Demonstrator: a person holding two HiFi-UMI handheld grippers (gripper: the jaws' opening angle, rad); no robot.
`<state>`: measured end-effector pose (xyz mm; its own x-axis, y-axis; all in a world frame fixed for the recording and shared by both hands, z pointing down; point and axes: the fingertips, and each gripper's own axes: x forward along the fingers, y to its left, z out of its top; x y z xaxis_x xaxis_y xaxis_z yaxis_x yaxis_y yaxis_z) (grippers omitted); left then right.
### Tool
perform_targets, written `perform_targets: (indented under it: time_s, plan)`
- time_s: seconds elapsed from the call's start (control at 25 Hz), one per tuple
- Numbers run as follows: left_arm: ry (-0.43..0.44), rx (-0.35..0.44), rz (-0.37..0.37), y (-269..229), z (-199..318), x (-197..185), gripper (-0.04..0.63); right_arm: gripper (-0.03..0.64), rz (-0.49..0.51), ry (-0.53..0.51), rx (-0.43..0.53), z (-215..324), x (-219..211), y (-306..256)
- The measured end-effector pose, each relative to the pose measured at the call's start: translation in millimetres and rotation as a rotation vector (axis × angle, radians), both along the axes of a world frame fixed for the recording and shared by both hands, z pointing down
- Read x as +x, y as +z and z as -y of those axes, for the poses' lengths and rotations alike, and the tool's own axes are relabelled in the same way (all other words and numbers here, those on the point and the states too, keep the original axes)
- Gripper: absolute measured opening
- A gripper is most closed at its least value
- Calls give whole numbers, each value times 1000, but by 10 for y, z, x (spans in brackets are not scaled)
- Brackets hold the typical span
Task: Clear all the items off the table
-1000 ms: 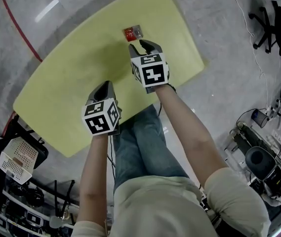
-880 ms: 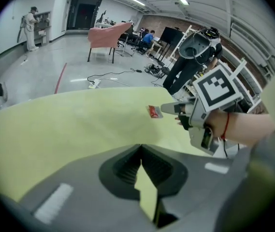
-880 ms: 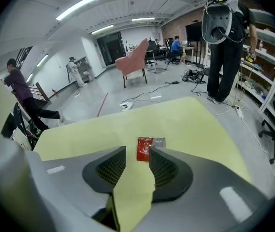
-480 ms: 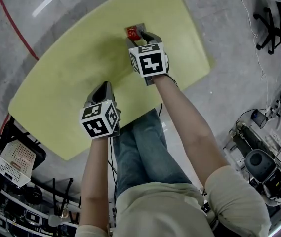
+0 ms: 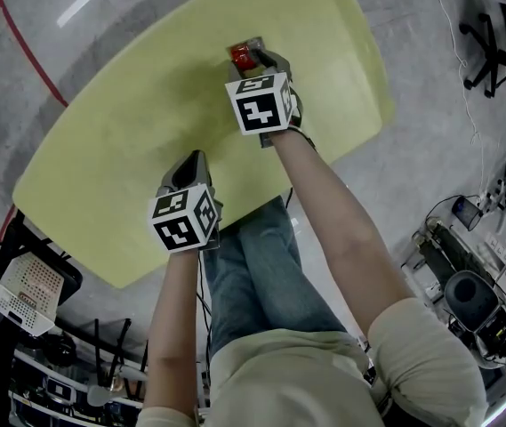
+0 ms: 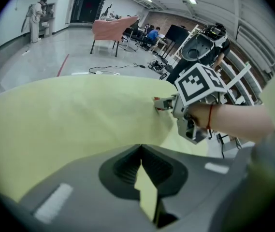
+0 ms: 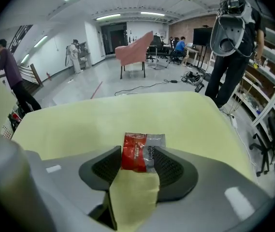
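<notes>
Red packet [image 7: 142, 152] well within table [image 7: 185, 115] edges

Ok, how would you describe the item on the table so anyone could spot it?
Find the pale yellow table. On it, between the open jaws of the right hand-held gripper, lies a small flat packet. It is half red, half silver, and the only thing lying on the tabletop.

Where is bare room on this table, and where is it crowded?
Nearly the whole table is bare: the wide stretch left of the left gripper, and the right end beyond the right gripper. Only the far edge is crowded, where its open jaws straddle the red packet.
</notes>
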<state>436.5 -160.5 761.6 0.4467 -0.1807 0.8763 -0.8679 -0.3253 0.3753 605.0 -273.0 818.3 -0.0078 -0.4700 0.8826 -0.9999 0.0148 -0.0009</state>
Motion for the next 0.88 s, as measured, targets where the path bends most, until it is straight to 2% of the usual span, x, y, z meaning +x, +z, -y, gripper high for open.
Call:
perform_targets:
  time_s: [0.24, 0.28, 0.36, 0.4, 0.88]
  plan:
    - [-1, 1, -15, -16, -6, 33, 9, 189, 3, -16, -14, -1, -27, 9]
    - [-2, 2, -17, -27, -7, 32, 9, 165, -1, -24, -17, -3, -30, 6]
    - [-4, 3, -21, -51, -13, 38, 9, 39, -26, -39, -20, -5, 4, 1]
    - [-4, 3, -22, -64, -17, 42, 9, 30, -37, -46, -23, -4, 23, 1]
    - [-12, 25, -12, -325, -90, -56, 9, 15, -61, -37, -56, -257, 94, -226]
